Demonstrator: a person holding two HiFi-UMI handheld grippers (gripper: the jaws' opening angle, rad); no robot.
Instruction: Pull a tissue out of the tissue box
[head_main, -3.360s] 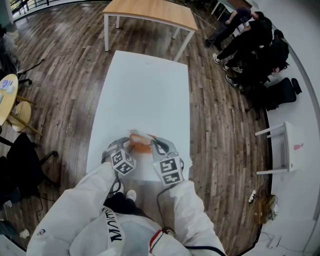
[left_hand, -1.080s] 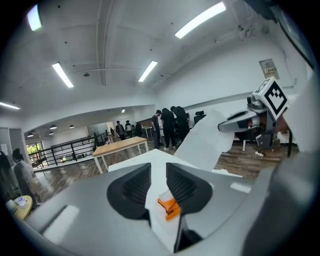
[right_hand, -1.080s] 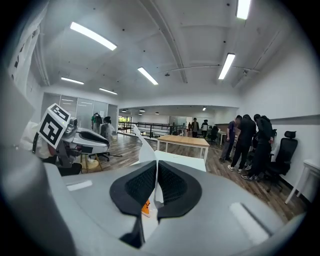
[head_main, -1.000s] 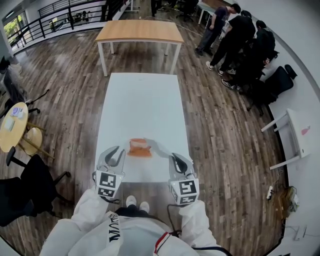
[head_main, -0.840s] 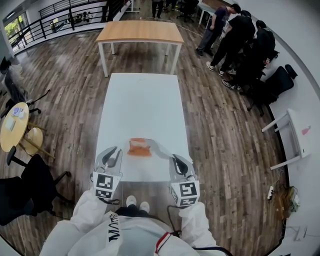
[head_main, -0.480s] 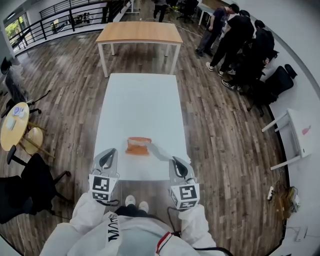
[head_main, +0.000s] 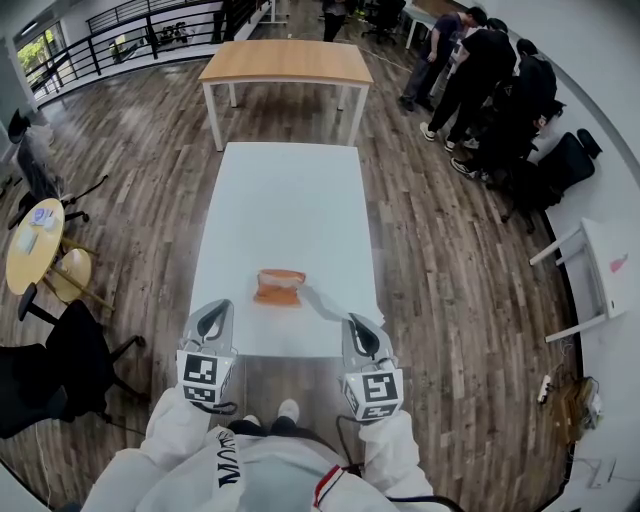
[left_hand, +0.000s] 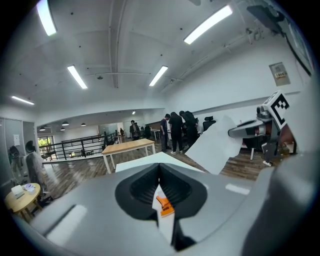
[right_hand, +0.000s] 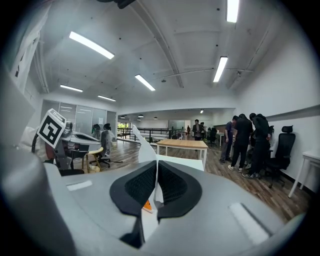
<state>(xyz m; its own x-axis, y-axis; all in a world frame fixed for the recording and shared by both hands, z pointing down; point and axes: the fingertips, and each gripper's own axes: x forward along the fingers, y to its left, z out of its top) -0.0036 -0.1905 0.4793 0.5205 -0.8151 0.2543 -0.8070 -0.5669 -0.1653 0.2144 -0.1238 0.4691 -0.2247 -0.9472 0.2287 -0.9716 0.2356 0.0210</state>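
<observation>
An orange tissue box (head_main: 279, 287) lies on the white table (head_main: 285, 200), near its front edge. A white tissue (head_main: 325, 303) stretches from the box's right side back to my right gripper (head_main: 357, 326), which is shut on it. In the right gripper view the sheet (right_hand: 142, 147) rises from between the closed jaws of that gripper (right_hand: 156, 172). My left gripper (head_main: 213, 313) hovers at the table's near left edge, apart from the box; its jaws have just been closing with nothing between them and now stand shut (left_hand: 160, 172). The left gripper view shows the tissue (left_hand: 215, 150) hanging from the right gripper (left_hand: 252, 131).
A wooden table (head_main: 285, 62) stands beyond the white one. Several people (head_main: 480, 80) stand at the back right beside black chairs. A round yellow table (head_main: 35, 240) and a black chair (head_main: 50, 370) are on the left, a small white table (head_main: 600, 270) on the right.
The left gripper's jaws went from open to shut and it drew back slightly from the box. The right gripper stays shut on the tissue and pulled it back a little.
</observation>
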